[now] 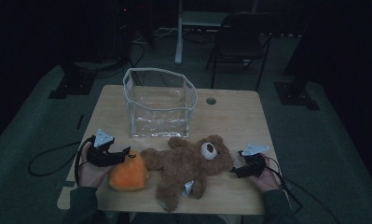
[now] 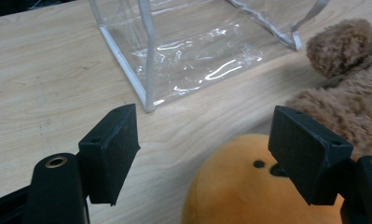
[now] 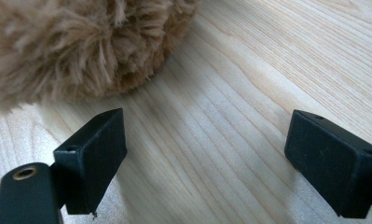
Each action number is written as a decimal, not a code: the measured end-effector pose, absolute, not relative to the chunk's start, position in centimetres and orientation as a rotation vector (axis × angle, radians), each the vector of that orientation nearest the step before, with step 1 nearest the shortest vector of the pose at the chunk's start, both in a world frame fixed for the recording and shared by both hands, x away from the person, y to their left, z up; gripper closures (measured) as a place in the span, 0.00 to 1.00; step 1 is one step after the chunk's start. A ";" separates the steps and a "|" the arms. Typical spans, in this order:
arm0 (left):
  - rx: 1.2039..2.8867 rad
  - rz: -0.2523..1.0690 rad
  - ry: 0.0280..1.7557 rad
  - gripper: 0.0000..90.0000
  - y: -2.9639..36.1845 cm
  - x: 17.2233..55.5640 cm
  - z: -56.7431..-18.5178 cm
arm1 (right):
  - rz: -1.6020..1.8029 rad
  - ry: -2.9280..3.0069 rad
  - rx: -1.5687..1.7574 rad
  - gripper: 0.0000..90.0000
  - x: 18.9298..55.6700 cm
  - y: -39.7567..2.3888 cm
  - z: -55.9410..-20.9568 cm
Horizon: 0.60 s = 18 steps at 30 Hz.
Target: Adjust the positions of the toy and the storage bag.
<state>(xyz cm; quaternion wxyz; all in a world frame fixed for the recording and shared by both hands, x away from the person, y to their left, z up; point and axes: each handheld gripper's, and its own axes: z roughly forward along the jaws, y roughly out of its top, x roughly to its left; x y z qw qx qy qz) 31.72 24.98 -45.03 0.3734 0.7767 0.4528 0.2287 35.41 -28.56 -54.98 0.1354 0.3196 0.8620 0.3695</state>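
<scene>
Hovering wide open, the left claw (image 2: pixel 204 154) has the orange plush (image 2: pixel 263 186) just below its right jaw. The right claw (image 3: pixel 207 168), also wide, holds nothing beside the teddy bear (image 1: pixel 188 163).

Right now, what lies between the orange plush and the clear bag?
Bare wooden tabletop separates the orange plush from the clear bag, seen in the left gripper view.

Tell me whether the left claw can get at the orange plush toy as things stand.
Probably yes. The left claw is open, with the orange plush toy just below and ahead of its jaws, not gripped. Nothing lies between them; the teddy bear lies against the toy's far side.
</scene>
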 end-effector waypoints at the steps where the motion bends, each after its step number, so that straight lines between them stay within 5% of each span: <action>1: 1.990 0.586 1.160 0.25 25.0 31.7 -45.0 | 1.070 2.497 0.926 0.13 35.4 -28.6 -55.0; 18: 2.012 0.441 1.171 0.19 23.8 30.6 -46.0 | 1.068 2.489 0.939 0.13 35.4 -28.6 -55.0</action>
